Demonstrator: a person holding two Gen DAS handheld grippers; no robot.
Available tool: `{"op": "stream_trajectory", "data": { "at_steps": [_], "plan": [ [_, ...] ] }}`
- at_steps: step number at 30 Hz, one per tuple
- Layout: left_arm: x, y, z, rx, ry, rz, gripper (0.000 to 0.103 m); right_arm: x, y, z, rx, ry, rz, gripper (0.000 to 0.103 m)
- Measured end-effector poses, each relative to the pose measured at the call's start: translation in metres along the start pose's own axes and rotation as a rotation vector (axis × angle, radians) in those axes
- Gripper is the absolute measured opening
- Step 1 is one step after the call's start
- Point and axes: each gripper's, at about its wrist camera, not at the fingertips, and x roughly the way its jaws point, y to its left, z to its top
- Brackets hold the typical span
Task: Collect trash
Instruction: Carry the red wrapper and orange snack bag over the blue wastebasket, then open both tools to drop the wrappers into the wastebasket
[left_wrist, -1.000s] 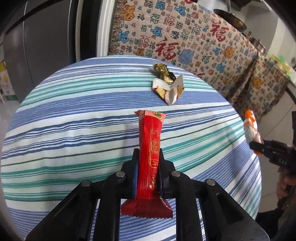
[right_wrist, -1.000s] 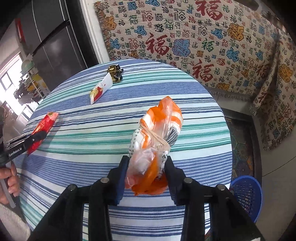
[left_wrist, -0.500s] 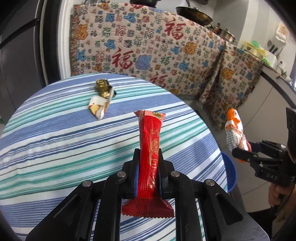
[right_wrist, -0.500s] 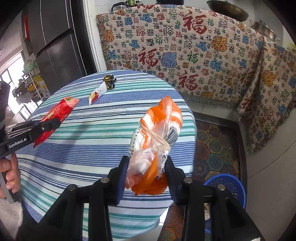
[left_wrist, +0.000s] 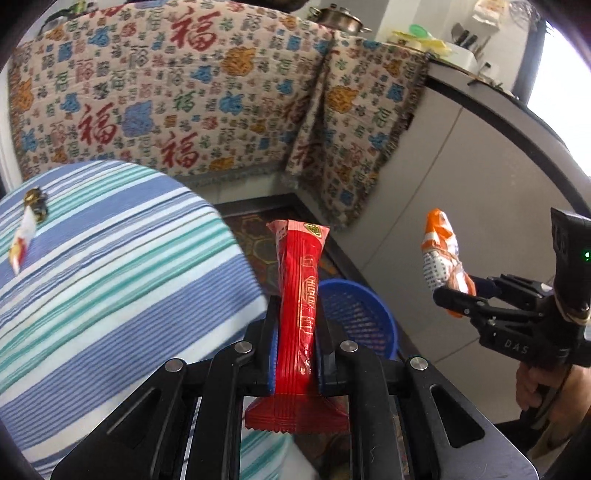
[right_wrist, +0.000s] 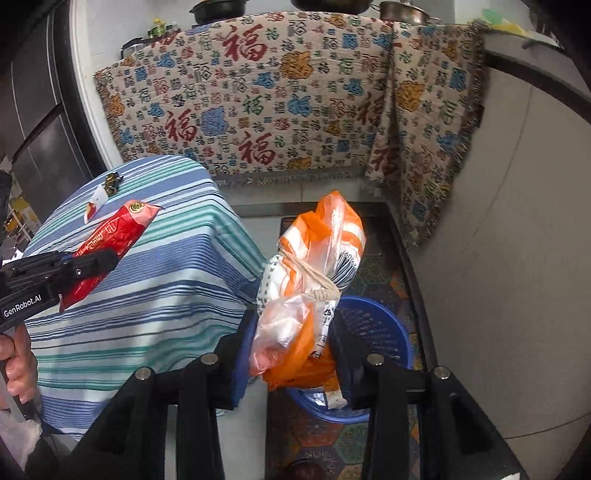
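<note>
Soft, even daylight fills both views. In the left wrist view a blown-out white patch sits far right of the patterned cloth (left_wrist: 207, 96), above the grey cabinet. Straight lines bow near the frame edges, and the corners go black. The striped worktop (left_wrist: 110, 266), below that cloth, is smeared with motion blur. Shadows are faint.

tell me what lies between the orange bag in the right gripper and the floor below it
The blue basket: in the right wrist view it sits directly under the orange bag held by the right gripper.
</note>
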Motion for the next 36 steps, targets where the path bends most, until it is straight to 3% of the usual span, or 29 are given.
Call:
{"op": "stream_trajectory", "data": {
  "at_steps": [6,12,20,26,27,28,30,36],
  "plan": [
    [0.060,-0.054,0.006,0.049,0.070,-0.074,0.013,0.021,-0.051,-0.026,0.046,0.063,-0.024,0.039],
    [0.115,-0.080,0.005,0.062,0.145,-0.093,0.013,0.049,-0.088,-0.043,0.074,0.122,-0.005,0.039],
    [0.159,-0.088,0.002,0.057,0.219,-0.118,0.013,0.087,-0.112,-0.045,0.091,0.161,0.021,0.039],
    [0.183,-0.094,0.005,0.065,0.229,-0.136,0.014,0.110,-0.117,-0.053,0.075,0.182,0.015,0.041],
    [0.185,-0.093,0.005,0.066,0.228,-0.146,0.017,0.112,-0.117,-0.055,0.072,0.176,0.018,0.043],
    [0.190,-0.094,0.006,0.067,0.228,-0.160,0.031,0.115,-0.118,-0.056,0.073,0.165,0.020,0.044],
    [0.198,-0.095,0.007,0.065,0.223,-0.185,0.056,0.122,-0.119,-0.060,0.069,0.154,0.033,0.056],
    [0.201,-0.090,0.015,0.024,0.200,-0.197,0.058,0.124,-0.121,-0.060,0.031,0.155,-0.001,0.058]
  ]
}}
